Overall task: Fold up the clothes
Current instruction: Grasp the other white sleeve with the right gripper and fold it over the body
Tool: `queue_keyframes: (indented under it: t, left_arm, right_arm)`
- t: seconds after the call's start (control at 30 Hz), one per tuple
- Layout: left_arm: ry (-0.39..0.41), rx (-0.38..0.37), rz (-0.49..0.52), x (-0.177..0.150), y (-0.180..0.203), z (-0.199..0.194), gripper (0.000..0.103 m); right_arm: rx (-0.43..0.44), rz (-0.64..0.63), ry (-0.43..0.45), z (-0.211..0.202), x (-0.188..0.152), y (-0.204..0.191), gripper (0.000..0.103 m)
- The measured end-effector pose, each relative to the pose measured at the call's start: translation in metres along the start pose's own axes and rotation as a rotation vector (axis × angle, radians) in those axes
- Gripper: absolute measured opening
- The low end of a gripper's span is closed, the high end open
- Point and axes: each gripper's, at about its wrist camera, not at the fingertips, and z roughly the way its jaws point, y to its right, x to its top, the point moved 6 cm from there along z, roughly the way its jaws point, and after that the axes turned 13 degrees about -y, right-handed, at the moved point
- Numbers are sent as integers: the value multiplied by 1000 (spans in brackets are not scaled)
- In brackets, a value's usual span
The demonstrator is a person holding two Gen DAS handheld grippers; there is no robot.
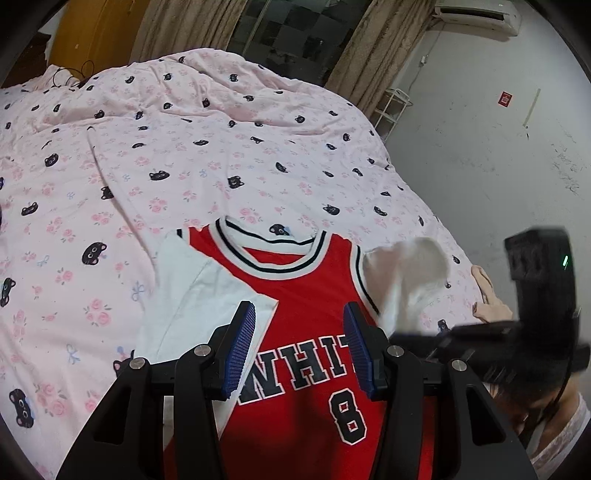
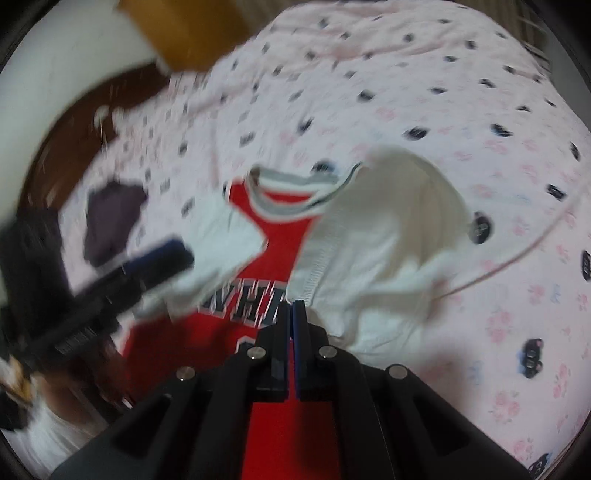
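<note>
- Jersey (image 1: 306, 295): red, white trim with dark stripes at neck and armholes, "WHIT" lettering and number 8 on the chest. Laid front-up on the bed, at the near edge, neck pointing to the far side.
- White sleeves are attached at both shoulders. Left sleeve (image 1: 192, 295) is spread flat on the bedding, left of the red panel.
- Right sleeve (image 2: 376, 236) is lifted off the bed and bunched, its ribbed hem hanging over the right part of the lettering; seen blurred in both views.
- Right gripper (image 2: 291, 314): jaws closed tight, pads together. A fold of the right sleeve's hem sits right at the tips; whether cloth is actually pinched cannot be told from the blurred view.
- Left gripper (image 1: 299, 317): jaws part-open, blue ribbed pads apart, nothing between them. It is held above the jersey chest, no contact with the cloth visible.
- In the left wrist view, the right gripper's black body is seen at the right edge, with a hand (image 1: 491, 299) on it, just beside the raised sleeve.
- Bedding (image 1: 221, 147): pink cover with black cat faces and rose print, rumpled, covering the whole bed.
- A dark folded garment (image 2: 110, 221) lies on the bedding, left of the jersey, well apart from it.
- Far side: beige curtains (image 1: 369, 48) around a dark window, wall air conditioner (image 1: 476, 14) at upper right, grey wall on the right.
</note>
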Motion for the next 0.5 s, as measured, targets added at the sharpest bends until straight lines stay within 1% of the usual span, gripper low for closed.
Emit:
queue_keyframes:
  t: [0.07, 0.1, 0.2, 0.33, 0.37, 0.43, 0.5]
  left_arm:
    - [-21, 10, -2, -3, -2, 3, 44]
    - [-32, 16, -9, -4, -4, 4, 44]
    - [-62, 33, -28, -9, -10, 9, 44]
    - [-100, 52, -54, -13, -17, 16, 44]
    - [-109, 57, -60, -15, -18, 17, 44]
    - [-122, 48, -57, -17, -16, 21, 44]
    - [-130, 37, -47, -19, -11, 24, 44]
  right_arm:
    - [-65, -54, -62, 24, -6, -10, 3]
    - [-96, -76, -83, 33, -9, -14, 6]
    - [-89, -110, -67, 30, -14, -23, 6]
    - [10, -109, 42, -15, -6, -22, 8]
    - [14, -94, 72, -27, -1, -15, 8]
    - [-13, -55, 115, -46, 10, 5, 8]
    - [-60, -18, 122, -51, 22, 23, 8]
